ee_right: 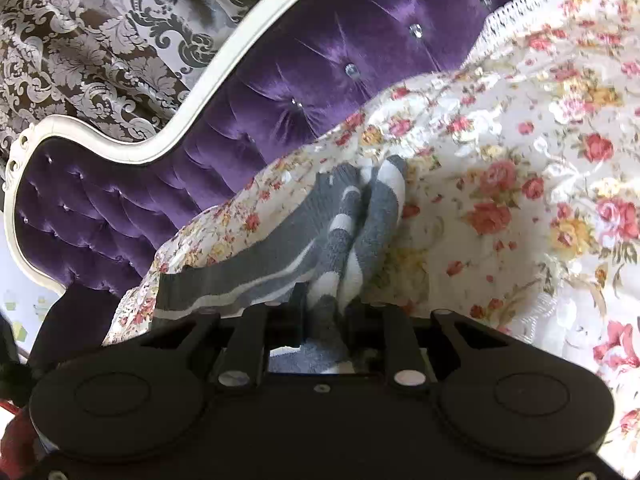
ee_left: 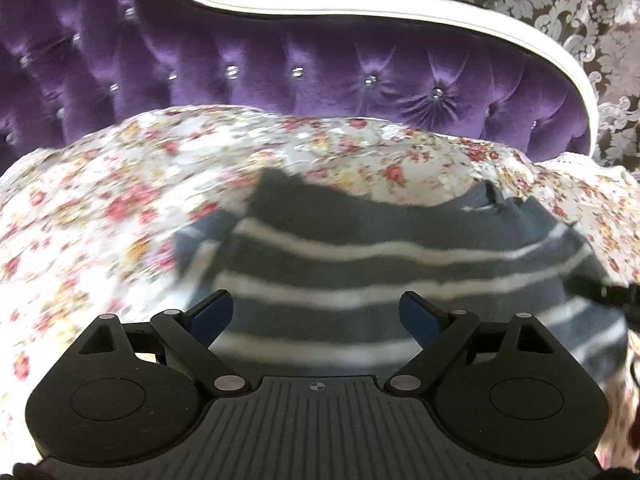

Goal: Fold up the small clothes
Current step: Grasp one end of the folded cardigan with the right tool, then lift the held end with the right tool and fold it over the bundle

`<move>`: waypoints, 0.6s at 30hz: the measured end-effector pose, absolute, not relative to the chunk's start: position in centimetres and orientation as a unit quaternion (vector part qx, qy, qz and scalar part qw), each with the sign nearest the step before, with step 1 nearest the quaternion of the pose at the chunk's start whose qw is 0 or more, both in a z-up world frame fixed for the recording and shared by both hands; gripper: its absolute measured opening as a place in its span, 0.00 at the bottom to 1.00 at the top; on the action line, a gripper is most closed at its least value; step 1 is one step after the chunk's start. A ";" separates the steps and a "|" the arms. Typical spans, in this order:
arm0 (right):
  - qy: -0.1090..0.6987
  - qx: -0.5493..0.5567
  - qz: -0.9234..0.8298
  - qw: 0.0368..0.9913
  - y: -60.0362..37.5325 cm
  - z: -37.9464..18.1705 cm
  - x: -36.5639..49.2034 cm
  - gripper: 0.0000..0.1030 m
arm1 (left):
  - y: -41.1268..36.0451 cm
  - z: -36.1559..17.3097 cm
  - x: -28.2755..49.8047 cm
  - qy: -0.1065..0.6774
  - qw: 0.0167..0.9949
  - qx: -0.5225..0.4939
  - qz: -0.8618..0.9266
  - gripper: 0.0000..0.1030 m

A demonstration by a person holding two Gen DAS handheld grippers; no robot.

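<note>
Right tool (ee_right: 324, 304) clamps the striped top (ee_right: 280, 256), stretched away ahead-left; left tool (ee_left: 316, 312) gapes empty above its stripes.

A tufted purple velvet headboard (ee_left: 320, 76) stands behind the bed, its deep buttoning pinned with clear crystal studs (ee_left: 370, 79) that catch the light. A white moulded frame (ee_left: 400, 12) runs along its curved top edge — in the right wrist view it ends at the left in a carved scroll (ee_right: 18, 152). Behind it the wall carries damask wallpaper (ee_right: 80, 48), pale silver-grey scrollwork on dark brown. The bed is covered by a cream floral bedspread (ee_left: 120, 168) printed with red, pink and yellow roses, with a white lace trim (ee_right: 516, 4) along one edge. Light is bright and even — sheen on the velvet.
</note>
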State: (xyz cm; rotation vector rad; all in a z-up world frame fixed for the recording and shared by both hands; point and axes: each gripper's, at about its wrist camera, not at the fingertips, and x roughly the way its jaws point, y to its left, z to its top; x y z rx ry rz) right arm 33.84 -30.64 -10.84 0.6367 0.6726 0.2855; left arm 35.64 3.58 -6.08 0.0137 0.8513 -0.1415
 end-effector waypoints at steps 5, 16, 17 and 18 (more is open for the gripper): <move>0.334 0.274 0.120 0.894 -29.5 -10.0 33.9 0.28 | 7.7 -5.3 33.8 0.408 0.912 -0.006 -0.053 0.88; 0.330 0.203 0.156 0.908 -23.1 -3.6 35.1 0.25 | 13.1 -5.9 31.6 0.417 0.907 -0.052 -0.043 0.88; 0.330 0.194 0.164 0.909 -21.9 -3.1 35.2 0.25 | 13.4 -5.8 31.4 0.416 0.907 -0.056 -0.045 0.88; 0.330 0.186 0.172 0.909 -20.7 -2.8 35.4 0.25 | 13.7 -5.8 31.1 0.415 0.907 -0.058 -0.046 0.88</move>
